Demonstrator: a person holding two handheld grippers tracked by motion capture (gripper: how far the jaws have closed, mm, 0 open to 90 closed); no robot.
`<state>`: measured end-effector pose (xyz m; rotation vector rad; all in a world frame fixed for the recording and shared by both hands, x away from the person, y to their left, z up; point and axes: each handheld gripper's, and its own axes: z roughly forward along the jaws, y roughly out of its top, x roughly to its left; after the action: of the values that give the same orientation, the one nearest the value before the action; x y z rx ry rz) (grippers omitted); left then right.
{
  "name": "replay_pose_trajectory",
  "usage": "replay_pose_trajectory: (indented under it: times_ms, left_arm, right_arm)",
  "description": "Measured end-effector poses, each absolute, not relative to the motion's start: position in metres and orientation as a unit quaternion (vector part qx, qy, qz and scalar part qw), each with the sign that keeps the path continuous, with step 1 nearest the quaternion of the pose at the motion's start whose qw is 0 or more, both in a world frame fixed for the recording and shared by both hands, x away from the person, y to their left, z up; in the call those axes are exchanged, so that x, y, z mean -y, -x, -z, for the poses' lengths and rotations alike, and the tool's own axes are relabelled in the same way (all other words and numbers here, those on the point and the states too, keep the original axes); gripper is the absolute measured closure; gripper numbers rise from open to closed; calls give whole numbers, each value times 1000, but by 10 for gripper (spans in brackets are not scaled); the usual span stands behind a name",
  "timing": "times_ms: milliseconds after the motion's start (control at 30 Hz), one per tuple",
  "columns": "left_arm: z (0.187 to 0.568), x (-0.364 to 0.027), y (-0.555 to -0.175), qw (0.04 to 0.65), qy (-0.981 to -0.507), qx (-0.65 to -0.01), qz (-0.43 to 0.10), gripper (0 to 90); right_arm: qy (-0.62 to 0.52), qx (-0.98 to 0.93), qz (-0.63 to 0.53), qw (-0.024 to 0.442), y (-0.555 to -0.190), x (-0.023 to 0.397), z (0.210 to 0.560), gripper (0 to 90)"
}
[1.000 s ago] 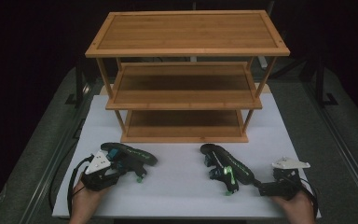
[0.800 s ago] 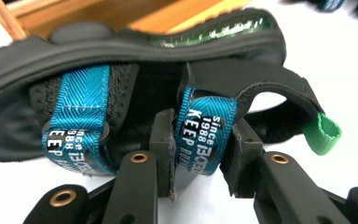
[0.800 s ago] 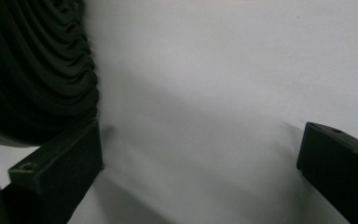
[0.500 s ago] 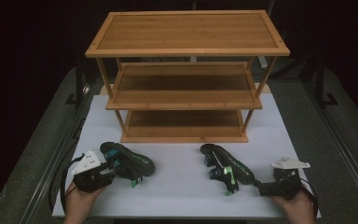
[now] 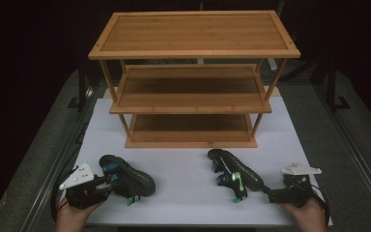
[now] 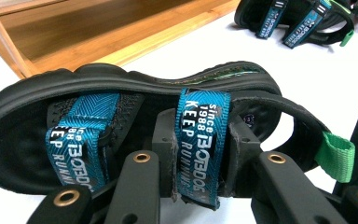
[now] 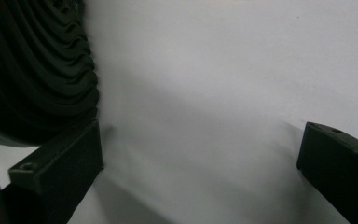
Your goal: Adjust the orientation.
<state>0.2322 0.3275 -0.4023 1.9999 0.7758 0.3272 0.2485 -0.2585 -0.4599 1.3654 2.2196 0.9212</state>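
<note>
The left tongs (image 6: 200,186) pinch the blue middle strap (image 6: 200,140) of the left sandal (image 5: 125,176), likely to carry it to the bamboo rack (image 5: 193,82), while the right tongs (image 7: 200,163) gape wide beside the other sandal's sole (image 7: 32,70).

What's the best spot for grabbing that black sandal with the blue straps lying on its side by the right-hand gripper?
Probably the middle blue strap of the black sandal with blue straps, approached from the person's side. It lies on its edge with the straps facing that way, and the strap is a thin band that jaws can close over. The left gripper grips the other black sandal that way. The right gripper stands open at the heel end.
</note>
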Motion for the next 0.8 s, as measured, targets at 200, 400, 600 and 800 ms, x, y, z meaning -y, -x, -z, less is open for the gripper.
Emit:
replay_pose_trajectory:
  times_ms: [200, 400, 600, 800]
  left_arm:
    - [401, -320, -243, 466, -818, -311, -128, 700]
    - [399, -312, -263, 461, -823, -311, -119, 703]
    - [398, -301, -284, 448, -829, -317, -107, 703]
    - [399, -292, -300, 434, -834, -328, -96, 696]
  right_arm:
    - [-485, -789, -327, 188, -249, 259, 460, 0]
    - [-484, -789, -328, 188, -249, 259, 460, 0]
    - [-484, -789, -328, 188, -249, 259, 460, 0]
    - [-484, -789, -328, 188, -249, 259, 460, 0]
